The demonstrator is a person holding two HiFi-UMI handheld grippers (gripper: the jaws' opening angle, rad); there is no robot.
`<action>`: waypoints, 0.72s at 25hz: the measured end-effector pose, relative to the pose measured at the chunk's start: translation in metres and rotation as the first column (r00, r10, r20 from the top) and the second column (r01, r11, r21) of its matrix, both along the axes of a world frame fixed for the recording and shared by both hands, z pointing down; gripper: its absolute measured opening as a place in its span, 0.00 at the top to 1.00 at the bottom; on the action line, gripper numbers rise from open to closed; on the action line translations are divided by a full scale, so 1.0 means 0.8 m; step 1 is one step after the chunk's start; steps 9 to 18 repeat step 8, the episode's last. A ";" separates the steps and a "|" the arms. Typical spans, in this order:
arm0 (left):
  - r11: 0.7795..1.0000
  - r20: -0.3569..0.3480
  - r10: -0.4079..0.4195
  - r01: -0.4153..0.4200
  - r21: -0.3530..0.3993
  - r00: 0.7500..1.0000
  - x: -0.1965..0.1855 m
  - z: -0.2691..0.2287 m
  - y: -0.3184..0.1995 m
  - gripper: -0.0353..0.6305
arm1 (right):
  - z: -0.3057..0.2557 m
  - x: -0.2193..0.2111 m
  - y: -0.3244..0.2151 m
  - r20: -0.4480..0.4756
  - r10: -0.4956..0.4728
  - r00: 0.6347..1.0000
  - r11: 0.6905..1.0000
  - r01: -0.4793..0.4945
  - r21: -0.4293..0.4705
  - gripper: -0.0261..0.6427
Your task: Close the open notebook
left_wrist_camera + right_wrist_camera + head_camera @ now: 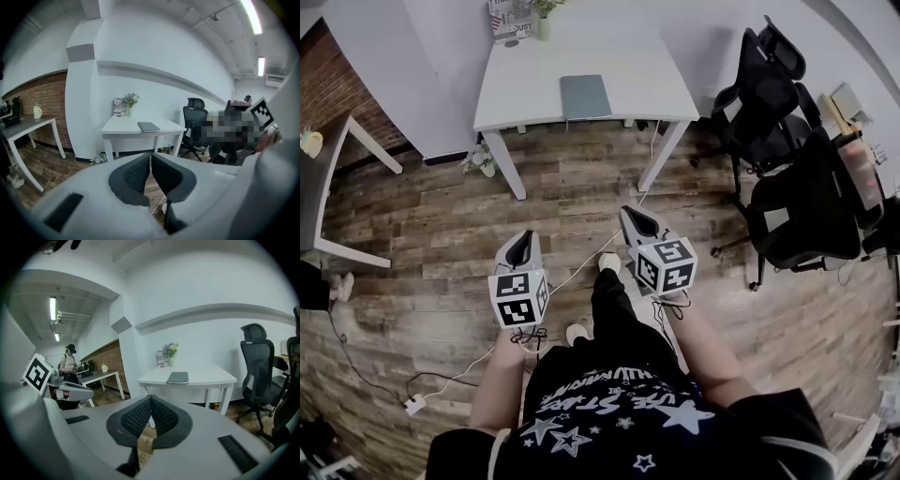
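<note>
A grey notebook (585,97) lies flat with its cover down near the front edge of the white table (530,103), far ahead of me. It also shows in the left gripper view as the notebook (148,126) and in the right gripper view as the notebook (178,377). My left gripper (522,242) and right gripper (631,217) hang over the wooden floor, well short of the table, pointing toward it. In the gripper views the left gripper (150,157) and the right gripper (150,399) have their pads pressed together, shut on nothing.
Black office chairs (787,187) stand to the right of the table. A small vase with flowers (542,21) and a printed card (510,19) sit at the table's back. A white cable (581,267) runs across the floor. Another desk (319,197) stands at the left.
</note>
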State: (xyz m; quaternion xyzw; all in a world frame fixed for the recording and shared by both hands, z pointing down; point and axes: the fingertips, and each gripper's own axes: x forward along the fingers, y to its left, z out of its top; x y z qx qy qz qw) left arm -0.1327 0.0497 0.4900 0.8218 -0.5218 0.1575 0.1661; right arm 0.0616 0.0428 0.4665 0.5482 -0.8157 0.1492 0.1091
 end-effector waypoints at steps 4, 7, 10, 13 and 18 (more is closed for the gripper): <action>1.000 -0.001 0.011 -0.011 -0.008 1.000 -0.002 0.007 0.022 0.90 | 0.010 -0.002 0.029 -0.006 0.004 1.000 1.000 -0.004 -0.011 0.96; 1.000 -0.001 0.013 -0.013 -0.018 1.000 -0.005 0.015 0.035 0.90 | 0.016 -0.006 0.045 -0.010 0.004 1.000 1.000 -0.004 -0.014 0.96; 1.000 -0.001 0.013 -0.013 -0.023 1.000 -0.006 0.019 0.039 0.91 | 0.019 -0.007 0.051 -0.011 0.004 1.000 1.000 -0.004 -0.015 0.96; 1.000 -0.001 0.013 -0.013 -0.023 1.000 -0.006 0.019 0.039 0.91 | 0.019 -0.007 0.051 -0.011 0.004 1.000 1.000 -0.004 -0.015 0.96; 1.000 -0.001 0.013 -0.013 -0.023 1.000 -0.006 0.019 0.039 0.91 | 0.019 -0.007 0.051 -0.011 0.004 1.000 1.000 -0.004 -0.015 0.96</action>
